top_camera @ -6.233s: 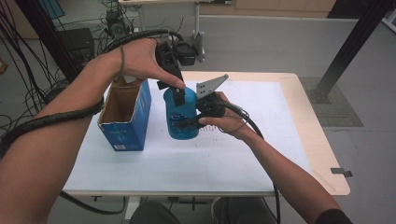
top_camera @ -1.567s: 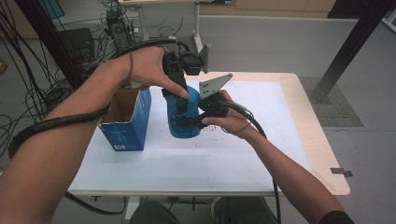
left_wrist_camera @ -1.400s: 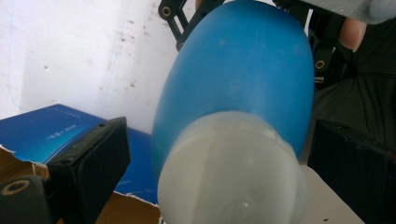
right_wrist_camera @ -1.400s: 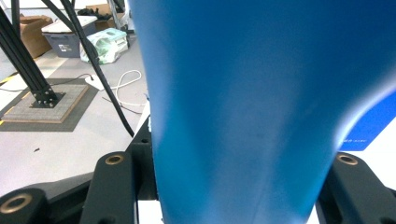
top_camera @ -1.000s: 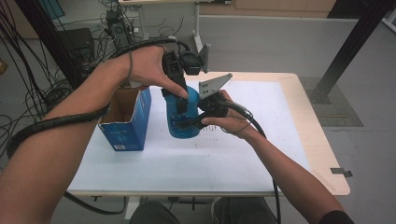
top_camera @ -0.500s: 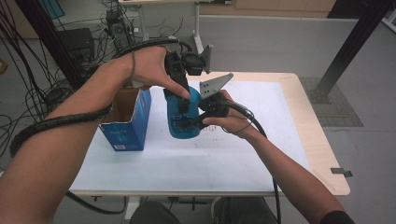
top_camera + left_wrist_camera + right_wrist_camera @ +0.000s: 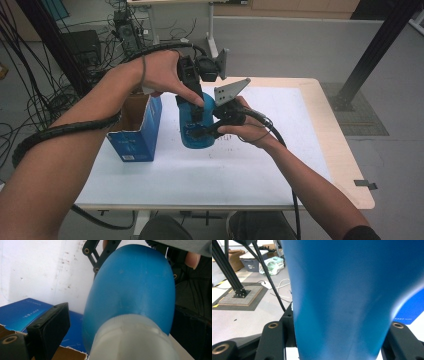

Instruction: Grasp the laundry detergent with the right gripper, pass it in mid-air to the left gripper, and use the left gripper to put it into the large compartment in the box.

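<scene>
Beside the open box (image 7: 134,131), right hand-held gripper (image 7: 202,131) clamped on blue bottle (image 7: 196,125), left hand-held gripper's (image 7: 196,112) state unclear.

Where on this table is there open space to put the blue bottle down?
Free: the white tabletop right of the blue bottle out to the wooden edge, and the wide near strip in front. Crowded: the far left, where the open blue box stands close beside the bottle, with the left gripper and right gripper around it.

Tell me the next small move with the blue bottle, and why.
Probably twist the cap with the left gripper. The right gripper already clamps the blue bottle by its body, upright on the table, and the left fingers sit around the pale cap, beside the open blue box.
</scene>
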Demonstrator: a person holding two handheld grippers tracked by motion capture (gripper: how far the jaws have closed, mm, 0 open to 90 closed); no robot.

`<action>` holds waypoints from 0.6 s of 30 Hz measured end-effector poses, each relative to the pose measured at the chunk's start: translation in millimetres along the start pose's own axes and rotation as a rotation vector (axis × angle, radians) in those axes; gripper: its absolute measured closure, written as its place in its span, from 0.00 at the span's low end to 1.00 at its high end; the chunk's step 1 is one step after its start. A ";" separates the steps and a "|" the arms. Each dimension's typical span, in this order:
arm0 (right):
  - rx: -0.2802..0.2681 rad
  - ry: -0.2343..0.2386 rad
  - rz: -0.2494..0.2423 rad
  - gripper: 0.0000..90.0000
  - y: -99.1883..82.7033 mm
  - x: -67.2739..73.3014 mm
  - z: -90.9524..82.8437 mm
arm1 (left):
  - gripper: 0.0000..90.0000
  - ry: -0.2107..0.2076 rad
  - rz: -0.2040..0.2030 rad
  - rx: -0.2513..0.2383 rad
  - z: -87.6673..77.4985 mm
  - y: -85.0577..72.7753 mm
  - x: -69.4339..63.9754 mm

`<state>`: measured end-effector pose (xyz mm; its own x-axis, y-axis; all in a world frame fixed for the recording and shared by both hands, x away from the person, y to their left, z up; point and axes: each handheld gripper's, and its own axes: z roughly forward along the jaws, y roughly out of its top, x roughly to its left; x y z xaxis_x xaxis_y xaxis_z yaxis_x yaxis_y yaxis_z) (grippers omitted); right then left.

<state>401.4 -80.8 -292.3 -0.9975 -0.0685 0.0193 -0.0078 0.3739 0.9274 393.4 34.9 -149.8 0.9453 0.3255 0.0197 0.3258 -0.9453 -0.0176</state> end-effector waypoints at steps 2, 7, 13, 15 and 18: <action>0.000 0.000 -0.002 0.49 0.1 0.0 -0.2 | 0.08 0.001 0.000 -0.001 0.0 0.2 -0.2; -0.001 0.000 -0.003 0.49 0.1 -0.1 -0.9 | 0.07 -0.003 0.005 -0.001 0.0 1.0 -0.2; -0.010 0.005 0.003 0.49 1.0 1.1 -2.4 | 0.08 -0.004 0.009 -0.001 0.8 2.7 -0.4; -0.011 0.002 -0.002 0.49 1.3 0.7 -3.1 | 0.08 -0.005 0.006 -0.005 1.3 3.1 -0.9; -0.013 0.003 0.002 0.49 1.4 0.9 -3.9 | 0.08 -0.007 0.007 -0.001 0.9 3.5 -0.9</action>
<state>400.7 -84.0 -289.6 -0.9972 -0.0711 0.0220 -0.0053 0.3620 0.9322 393.7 31.3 -150.7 0.9475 0.3194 0.0128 0.3196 -0.9474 -0.0165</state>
